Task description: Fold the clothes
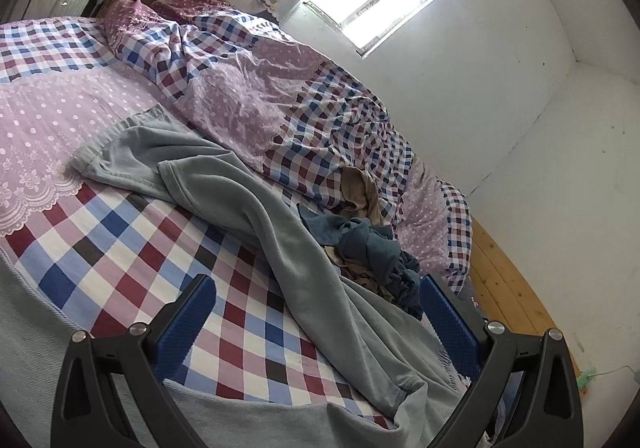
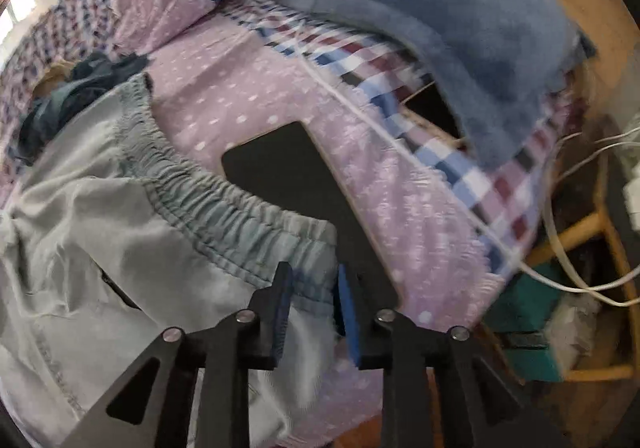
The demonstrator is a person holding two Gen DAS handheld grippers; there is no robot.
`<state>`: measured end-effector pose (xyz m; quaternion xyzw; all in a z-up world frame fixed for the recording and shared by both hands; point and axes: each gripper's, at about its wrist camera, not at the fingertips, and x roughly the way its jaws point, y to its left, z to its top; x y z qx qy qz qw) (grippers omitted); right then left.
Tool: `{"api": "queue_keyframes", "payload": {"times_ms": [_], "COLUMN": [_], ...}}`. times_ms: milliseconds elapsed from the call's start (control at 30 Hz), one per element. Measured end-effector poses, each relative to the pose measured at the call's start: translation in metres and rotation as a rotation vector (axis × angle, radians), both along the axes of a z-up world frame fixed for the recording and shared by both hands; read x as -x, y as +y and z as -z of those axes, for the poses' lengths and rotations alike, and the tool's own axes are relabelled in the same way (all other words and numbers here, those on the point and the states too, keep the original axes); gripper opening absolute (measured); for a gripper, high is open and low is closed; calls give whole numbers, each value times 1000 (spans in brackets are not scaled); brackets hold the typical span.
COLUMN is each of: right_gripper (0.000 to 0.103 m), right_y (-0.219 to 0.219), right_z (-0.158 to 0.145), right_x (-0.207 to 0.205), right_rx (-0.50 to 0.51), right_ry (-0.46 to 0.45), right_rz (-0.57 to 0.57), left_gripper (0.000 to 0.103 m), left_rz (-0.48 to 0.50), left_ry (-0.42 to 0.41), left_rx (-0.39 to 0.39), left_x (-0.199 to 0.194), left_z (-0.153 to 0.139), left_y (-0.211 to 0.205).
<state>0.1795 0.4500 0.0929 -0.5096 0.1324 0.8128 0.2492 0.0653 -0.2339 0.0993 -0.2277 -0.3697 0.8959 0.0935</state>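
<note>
Pale grey-blue trousers point(image 1: 256, 200) lie spread across the checked and pink dotted bedspread point(image 1: 100, 248). My left gripper point(image 1: 320, 312) stands wide open low over the bed. One trouser leg runs between its blue pads point(image 1: 192, 312) without touching them. In the right wrist view the gathered elastic waistband point(image 2: 208, 204) of the trousers curves in front of me. My right gripper point(image 2: 314, 288) points steeply down at the waistband's corner. Its blue pads point(image 2: 282, 312) are close together with the waistband cloth pinched between them.
A heap of dark blue and tan clothes point(image 1: 368, 248) lies beside the rumpled duvet point(image 1: 260, 88). A blue-grey fleece garment point(image 2: 440, 8) drapes over the bed's edge. A dark flat shape point(image 2: 288, 176) lies on the bedspread. White cables point(image 2: 580, 288) and a wooden frame point(image 2: 600, 224) stand beside the bed.
</note>
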Motion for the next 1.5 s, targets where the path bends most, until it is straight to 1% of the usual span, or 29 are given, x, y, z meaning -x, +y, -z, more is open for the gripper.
{"api": "queue_keyframes", "payload": {"times_ms": [67,100,133,167,233,333,467,567,633,733,900,1000,1033,1100,1200,1300,1433,1467,1500], "right_gripper": [28,29,32,39,48,51,53,54,54,54,54,54,54,54,54,54,54,53,46], "right_y": [-6,-8,-12,-18,-41,-93,-176,-243,-275,-321,-383,-416,-424,-429,-421,-414,-414,-415,-415], "right_z": [-15,-23,-31,-39,-51,-60,-58,-56,-54,-52,-48,-43,-39,-29,-13,8,31,34,38], "right_x": [-6,-7,-7,-5,5,31,73,104,117,145,195,227,239,268,306,334,351,352,352], "right_rx": [-37,-40,-30,-12,33,92,147,175,174,146,107,97,101,130,197,220,240,275,321], "right_ry": [19,44,73,108,177,231,234,232,227,209,166,134,121,104,72,5,-52,-57,-61], "right_rz": [8,3,-11,-32,-104,-258,-492,-670,-745,-847,-1012,-1102,-1126,-1122,-1096,-1085,-1100,-1107,-1115], "left_gripper": [103,103,103,103,103,103,103,103,103,103,103,103,103,103,103,103,103,103,103], "left_rz": [8,16,26,32,45,63,74,66,60,50,23,-3,-11,-20,-29,-32,-33,-36,-38], "left_ry": [-13,-20,-26,-32,-38,-38,-48,-58,-66,-78,-88,-92,-95,-104,-111,-113,-115,-116,-117], "left_rx": [-15,-23,-31,-31,-18,1,25,16,3,-16,-12,-50,-68,-100,-129,-146,-160,-170,-180], "left_x": [2,3,4,5,5,5,7,9,11,14,19,19,19,19,20,18,17,16,16], "left_z": [2,3,4,4,4,3,4,6,9,13,16,18,20,23,27,29,32,33,34], "left_y": [-2,-2,-2,0,3,8,10,6,2,-2,-11,-24,-29,-37,-46,-52,-59,-60,-61]}}
